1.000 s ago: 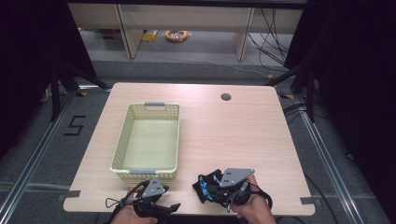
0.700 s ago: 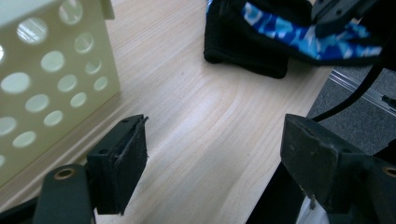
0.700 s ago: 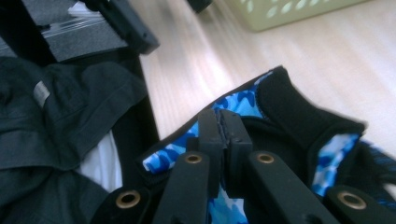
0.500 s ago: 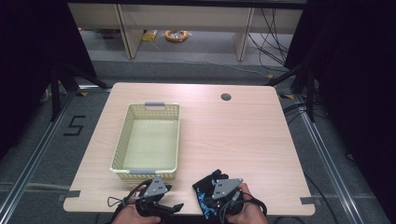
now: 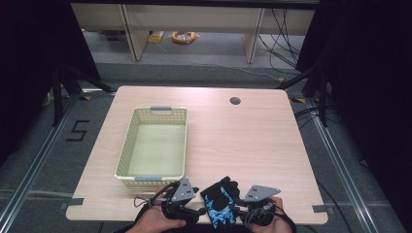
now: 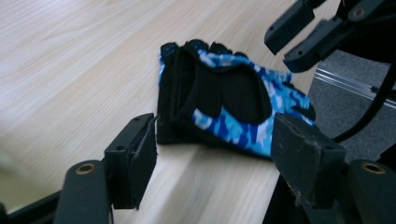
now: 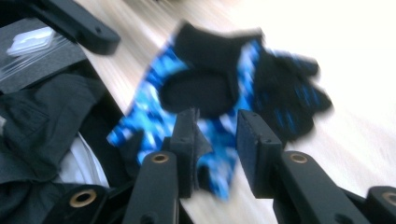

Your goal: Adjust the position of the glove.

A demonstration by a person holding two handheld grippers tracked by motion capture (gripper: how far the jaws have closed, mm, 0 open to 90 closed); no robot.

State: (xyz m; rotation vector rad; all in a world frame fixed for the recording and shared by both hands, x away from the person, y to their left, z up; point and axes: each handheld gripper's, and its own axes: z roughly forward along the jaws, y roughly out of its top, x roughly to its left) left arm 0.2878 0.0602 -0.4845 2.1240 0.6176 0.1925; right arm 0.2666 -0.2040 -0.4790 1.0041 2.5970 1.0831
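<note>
The glove (image 5: 221,204) lay at the bench's (image 5: 252,141) near edge between the wide left tongs (image 6: 212,154) and the right tongs (image 7: 217,140), whose jaws had just been opening, part-open astride its overhanging cuff.

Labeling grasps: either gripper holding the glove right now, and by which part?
Nothing held. The blue camo glove lies at the table edge; right gripper jaws have just been opening around its cuff edge, and left gripper is open, short of it.
</note>
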